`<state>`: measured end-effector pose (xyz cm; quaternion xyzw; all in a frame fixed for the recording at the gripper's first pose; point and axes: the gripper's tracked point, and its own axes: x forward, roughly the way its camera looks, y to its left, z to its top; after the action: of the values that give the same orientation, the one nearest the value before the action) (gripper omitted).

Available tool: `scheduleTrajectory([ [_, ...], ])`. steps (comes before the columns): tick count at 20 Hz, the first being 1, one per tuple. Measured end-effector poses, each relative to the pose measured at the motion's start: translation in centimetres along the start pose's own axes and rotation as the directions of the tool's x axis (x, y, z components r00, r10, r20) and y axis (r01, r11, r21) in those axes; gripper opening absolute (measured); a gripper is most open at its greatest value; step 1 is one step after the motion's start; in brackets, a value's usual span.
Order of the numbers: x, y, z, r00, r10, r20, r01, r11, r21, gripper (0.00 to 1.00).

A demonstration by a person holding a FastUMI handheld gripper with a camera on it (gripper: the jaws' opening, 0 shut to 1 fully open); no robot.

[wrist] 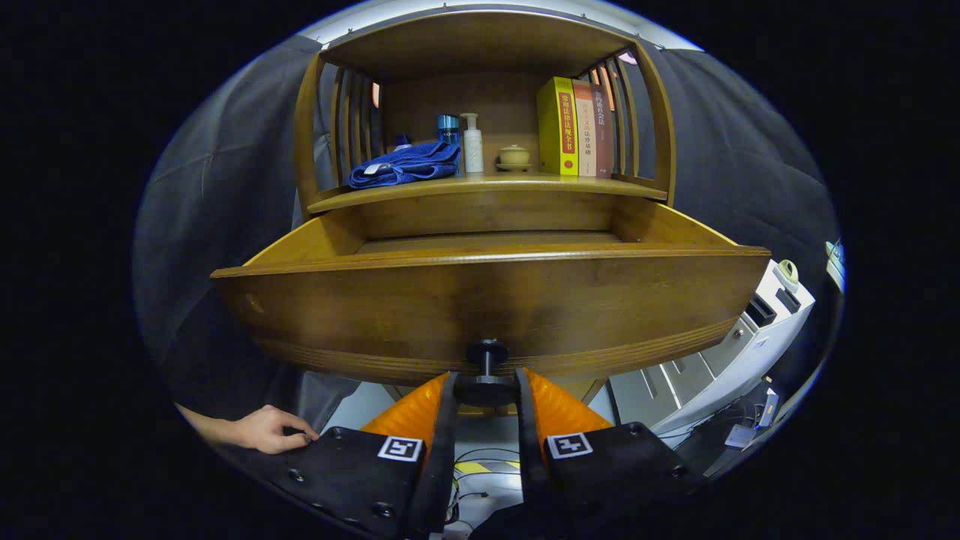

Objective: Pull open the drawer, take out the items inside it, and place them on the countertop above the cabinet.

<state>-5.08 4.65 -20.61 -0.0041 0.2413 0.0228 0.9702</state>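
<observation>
Gripper view: tongs (485,390) clamped on the drawer knob (486,373), one finger on each side of its round head, both pressing in. The knob sits low on the drawer (487,307) front, dead centre between the fingers. Drawer is pulled out toward the camera, its curved wooden front just ahead of the fingertips and above them. Over the front edge only a strip of the drawer's inner floor shows; can't tell what lies inside from this angle.

Desk (487,184) above the drawer, beyond the tongs, carries: a folded blue cloth (405,166) on the left, a blue can (448,129) behind it, a white pump bottle (472,144) just beside the can, a small lidded ceramic cup (514,157) near the middle, and a row of upright books (574,127) on the right against the slatted side.

A hand (270,429) rests on the gripper body on the left, below the drawer. White cabinet unit (739,352) stands off to the right, well apart from the drawer.
</observation>
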Motion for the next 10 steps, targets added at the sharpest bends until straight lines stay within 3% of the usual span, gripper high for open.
scheduleTrajectory([
  [2,0.0,0.0,0.0,1.000,0.005,0.002,-0.005,1.000,0.004,0.47],
  [7,-1.7,-0.4,1.2,1.000,0.001,0.027,-0.001,1.000,-0.011,0.82],
  [9,-2.3,-0.6,1.5,1.000,0.001,0.026,0.000,1.000,-0.005,0.82],
  [10,-2.6,-0.7,1.8,0.999,-0.003,0.032,0.003,1.000,-0.001,0.89],
])
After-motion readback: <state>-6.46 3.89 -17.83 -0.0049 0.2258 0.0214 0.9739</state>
